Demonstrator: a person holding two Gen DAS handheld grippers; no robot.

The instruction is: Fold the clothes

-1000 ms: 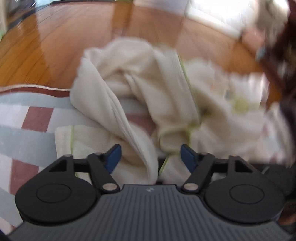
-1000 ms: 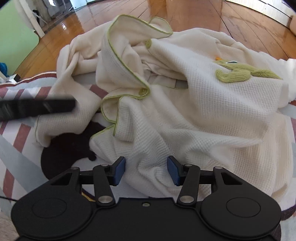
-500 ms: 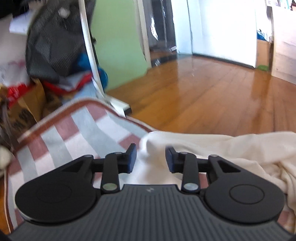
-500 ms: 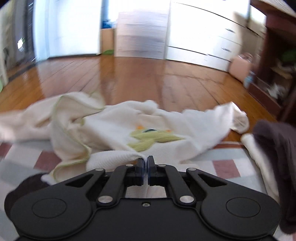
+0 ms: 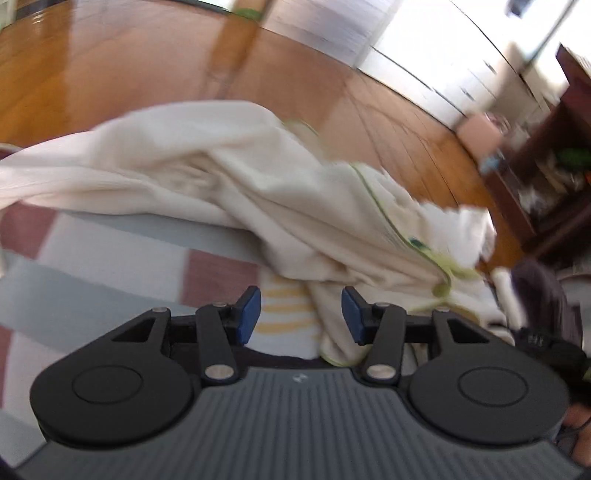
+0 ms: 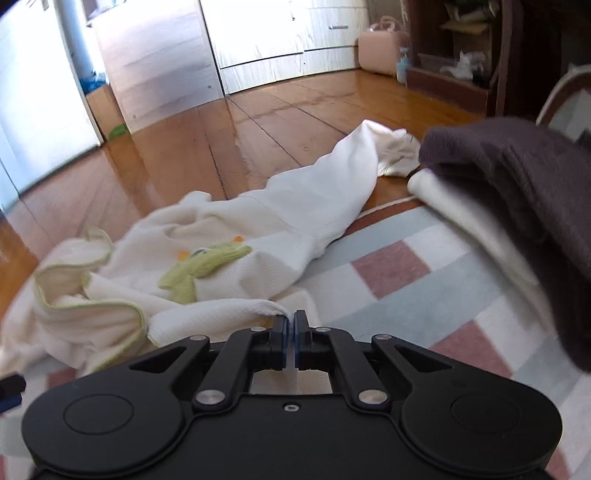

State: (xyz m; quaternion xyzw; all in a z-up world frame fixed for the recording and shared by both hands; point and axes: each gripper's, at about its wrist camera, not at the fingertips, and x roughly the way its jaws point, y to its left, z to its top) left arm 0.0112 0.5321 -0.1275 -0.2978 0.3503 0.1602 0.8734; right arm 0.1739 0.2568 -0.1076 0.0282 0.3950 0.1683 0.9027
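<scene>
right gripper [image 6: 290, 334]: jaws pinched on an edge of the cream top [image 6: 280, 206], likely to drag it flat for folding. left gripper [image 5: 300, 314]: jaws have just been opening, now half wide; a fold hangs between them, pads not pressing. top lies crumpled, half on checked rug [image 6: 399, 295], half on wood floor [image 6: 177, 155]. dark cloth [image 6: 517, 177] at right; white cabinets [image 6: 258, 33] behind.

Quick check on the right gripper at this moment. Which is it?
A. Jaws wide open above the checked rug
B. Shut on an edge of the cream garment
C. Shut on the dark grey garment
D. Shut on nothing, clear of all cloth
B: in the right wrist view the right gripper has its pads together with a corner of the cream garment pinched between them; the dark grey garment lies apart, off to the side.
</scene>
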